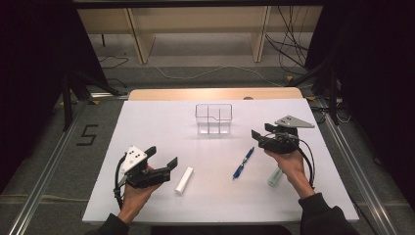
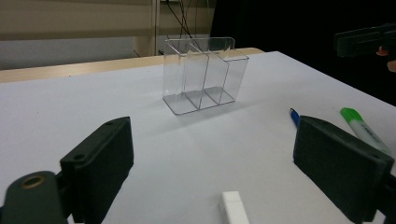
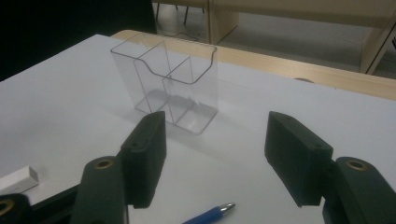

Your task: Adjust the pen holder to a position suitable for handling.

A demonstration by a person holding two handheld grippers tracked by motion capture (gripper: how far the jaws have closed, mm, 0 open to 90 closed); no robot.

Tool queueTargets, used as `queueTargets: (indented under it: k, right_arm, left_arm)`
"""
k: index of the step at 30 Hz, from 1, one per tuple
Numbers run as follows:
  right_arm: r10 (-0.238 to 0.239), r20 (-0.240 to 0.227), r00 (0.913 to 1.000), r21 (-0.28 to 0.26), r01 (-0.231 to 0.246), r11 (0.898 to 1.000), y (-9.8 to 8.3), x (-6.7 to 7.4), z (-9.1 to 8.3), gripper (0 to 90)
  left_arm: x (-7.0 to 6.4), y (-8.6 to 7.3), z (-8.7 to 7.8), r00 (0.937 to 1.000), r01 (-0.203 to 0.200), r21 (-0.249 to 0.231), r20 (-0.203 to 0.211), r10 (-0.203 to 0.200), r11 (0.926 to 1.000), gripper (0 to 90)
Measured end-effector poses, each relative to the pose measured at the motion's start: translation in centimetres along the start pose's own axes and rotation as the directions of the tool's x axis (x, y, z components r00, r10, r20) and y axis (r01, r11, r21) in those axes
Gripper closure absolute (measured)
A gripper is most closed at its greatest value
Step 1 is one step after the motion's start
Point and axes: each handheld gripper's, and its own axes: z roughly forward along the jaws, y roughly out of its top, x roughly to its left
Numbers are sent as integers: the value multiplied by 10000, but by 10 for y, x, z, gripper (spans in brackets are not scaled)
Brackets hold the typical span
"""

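Both black tongs, left (image 1: 164, 166) and right (image 1: 259, 137), are being held apart and empty.
Blue ballpoint pen (image 1: 243, 163) is probably being targeted next; lowering astride it is called for before the clear plastic compartment holder (image 1: 213, 119).

The place looked like a research lab set up for recording handwork. A white worktop (image 1: 215, 147) stood on a grey carpeted floor (image 1: 44, 161), and beyond it, past both tools, metal rails (image 1: 44, 191) ran along the floor on either side, with a "5" (image 1: 87, 134) taped beside the left rail. Black curtains (image 1: 372, 73) closed off both flanks, and black stand legs (image 1: 73, 88) rose at the far corners. Loose cables (image 1: 288, 44) trailed over the floor behind the worktop, under plain pale wooden furniture (image 1: 195, 24). Each tool, the left tool (image 1: 164, 164) and the right tool (image 1: 259, 137), carried its own cable and a grey marker plate, which suited a measuring rig, not a home.
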Motion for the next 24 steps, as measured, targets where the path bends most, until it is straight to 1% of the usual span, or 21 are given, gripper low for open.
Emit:
queueTargets:
  k: [6,8,10,11,12,15,19,21,24]
  right_arm:
    - [-27,-180,9998,-229,23,9997,-5,4,-10,360]
    - [-4,-202,9998,-252,-1,9997,-7,4,-13,355]
    - [68,-271,9996,-342,-77,9994,-9,4,-15,355]
    - [132,-293,9995,-339,-142,9993,-10,5,-17,353]
    - [64,-303,9995,-351,-75,9994,-11,4,-17,350]
    - [202,-267,9994,-288,-210,9994,-15,3,-20,343]
    - [298,-234,9993,-244,-303,9992,-19,1,-23,334]
    - [363,-217,9991,-269,-369,9990,-21,0,-26,334]
    - [319,-176,9993,-274,-324,9991,-23,0,-28,331]
  left_arm:
    - [0,1,3,10000,-8,119,79,7,9999,114]
    - [-1,1,4,9999,117,145,118,-118,9998,114]
    - [-2,2,6,9997,134,203,201,-138,9997,114]
    - [-2,3,7,9997,93,271,231,-99,9996,115]
    - [-3,3,8,9997,64,358,252,-73,9993,115]
    - [-4,2,12,9999,-6,678,104,-1,9977,115]
    - [-3,5,17,9998,182,1038,23,-185,9944,116]
    - [-3,6,20,9994,349,1181,42,-356,9924,116]
    - [-7,9,24,9993,347,1433,91,-364,9891,119]
